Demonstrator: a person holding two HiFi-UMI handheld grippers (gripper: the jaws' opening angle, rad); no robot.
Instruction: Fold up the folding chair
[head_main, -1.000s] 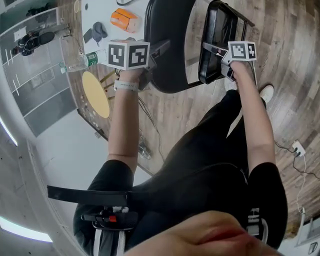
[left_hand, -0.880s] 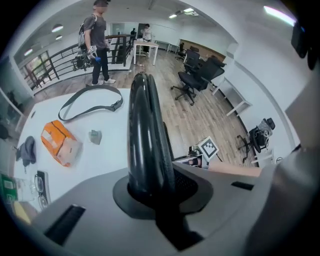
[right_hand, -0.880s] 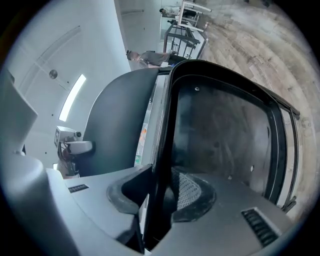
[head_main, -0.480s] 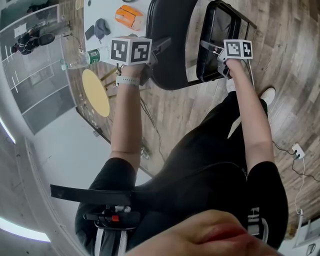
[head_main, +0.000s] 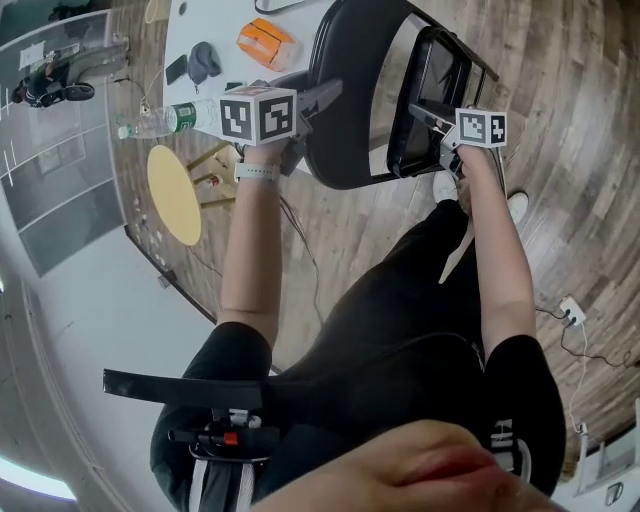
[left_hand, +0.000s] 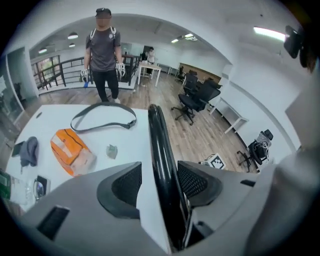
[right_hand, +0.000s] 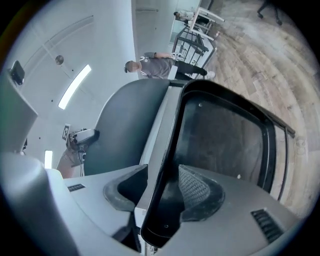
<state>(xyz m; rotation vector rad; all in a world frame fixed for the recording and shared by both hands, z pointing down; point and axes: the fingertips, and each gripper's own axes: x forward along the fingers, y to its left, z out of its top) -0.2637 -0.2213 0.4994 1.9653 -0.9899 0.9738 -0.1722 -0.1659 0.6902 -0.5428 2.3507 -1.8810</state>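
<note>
The black folding chair shows in the head view with its backrest (head_main: 350, 90) at the left and its upturned seat (head_main: 430, 95) close beside it at the right. My left gripper (head_main: 325, 100) straddles the backrest's rim (left_hand: 160, 145). Its jaws are opening, with a gap at the left pad, so the left gripper (left_hand: 159, 180) no longer presses on the rim. My right gripper (head_main: 425, 112) is at the seat's near edge. In the right gripper view the seat's edge (right_hand: 165, 165) lies between the right gripper's (right_hand: 162, 187) opening jaws, with space at the left pad.
A white table (head_main: 210, 20) behind the chair carries an orange packet (head_main: 268, 45) and a bottle (head_main: 165, 118). A round yellow stool (head_main: 172, 195) stands at the left. A plug and cable (head_main: 572, 312) lie on the wooden floor. A person (left_hand: 103, 50) stands beyond the table.
Both grippers have sunk a little along the chair. The backrest and the seat stay close together. The head view has swung, so the table and the stool have shifted in the picture.
</note>
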